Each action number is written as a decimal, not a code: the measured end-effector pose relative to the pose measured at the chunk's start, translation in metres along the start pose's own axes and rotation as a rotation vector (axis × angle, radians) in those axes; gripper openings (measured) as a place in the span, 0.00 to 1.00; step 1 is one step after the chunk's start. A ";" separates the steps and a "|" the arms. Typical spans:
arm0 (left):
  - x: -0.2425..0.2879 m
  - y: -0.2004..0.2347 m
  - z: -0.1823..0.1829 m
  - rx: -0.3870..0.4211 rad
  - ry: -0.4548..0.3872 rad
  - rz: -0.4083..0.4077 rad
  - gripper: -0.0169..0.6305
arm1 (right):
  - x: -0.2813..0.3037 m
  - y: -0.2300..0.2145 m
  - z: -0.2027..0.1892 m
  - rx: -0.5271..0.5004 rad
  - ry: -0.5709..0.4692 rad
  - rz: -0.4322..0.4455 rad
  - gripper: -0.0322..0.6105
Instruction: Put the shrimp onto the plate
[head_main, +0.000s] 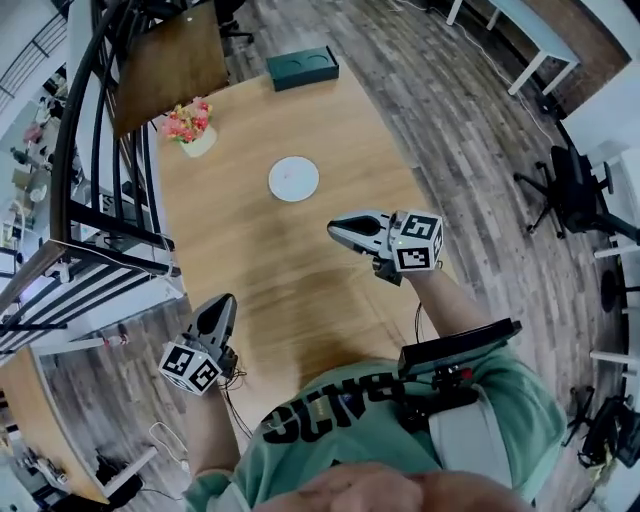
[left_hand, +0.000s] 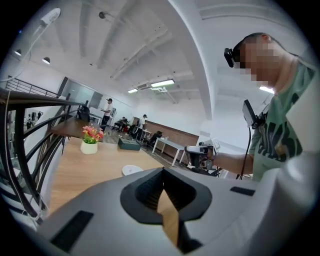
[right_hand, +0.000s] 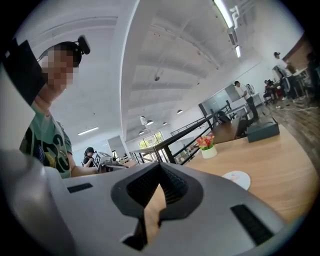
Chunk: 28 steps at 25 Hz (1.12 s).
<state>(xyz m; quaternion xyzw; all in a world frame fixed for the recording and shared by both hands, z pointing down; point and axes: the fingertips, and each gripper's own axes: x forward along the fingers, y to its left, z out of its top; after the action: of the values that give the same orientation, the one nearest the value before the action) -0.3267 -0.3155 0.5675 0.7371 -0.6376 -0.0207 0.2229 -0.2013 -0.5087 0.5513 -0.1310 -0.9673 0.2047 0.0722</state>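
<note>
The left gripper (head_main: 224, 300) is hovering over the near left corner of the table (head_main: 300, 300) with its jaws pressed together on nothing, and the right gripper (head_main: 333, 231) is hanging further in, likewise closed and empty. The white plate (head_main: 306, 189) is lying at one o'clock from the left gripper and eleven o'clock from the right, well apart from both. It is showing a faint pink speck (head_main: 290, 177), too small to call the shrimp for certain.

Wooden worktop (head_main: 300, 270); pot of pink flowers (head_main: 190, 125) near left edge; dark green box (head_main: 302, 67), possibly case, at far end; black railing (head_main: 100, 150) alongside.
</note>
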 end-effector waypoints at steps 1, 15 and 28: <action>-0.011 -0.007 0.001 0.010 -0.005 -0.017 0.03 | 0.000 0.012 0.003 -0.006 -0.005 -0.007 0.06; -0.134 -0.079 -0.025 0.022 -0.005 -0.183 0.03 | -0.039 0.156 0.024 -0.038 -0.065 -0.145 0.06; -0.117 -0.206 -0.001 0.112 -0.077 -0.199 0.03 | -0.164 0.215 0.044 -0.104 -0.131 -0.114 0.06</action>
<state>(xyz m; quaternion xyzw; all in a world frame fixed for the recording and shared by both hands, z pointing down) -0.1560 -0.1858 0.4656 0.8066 -0.5697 -0.0352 0.1534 -0.0047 -0.3822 0.4078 -0.0656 -0.9852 0.1580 0.0134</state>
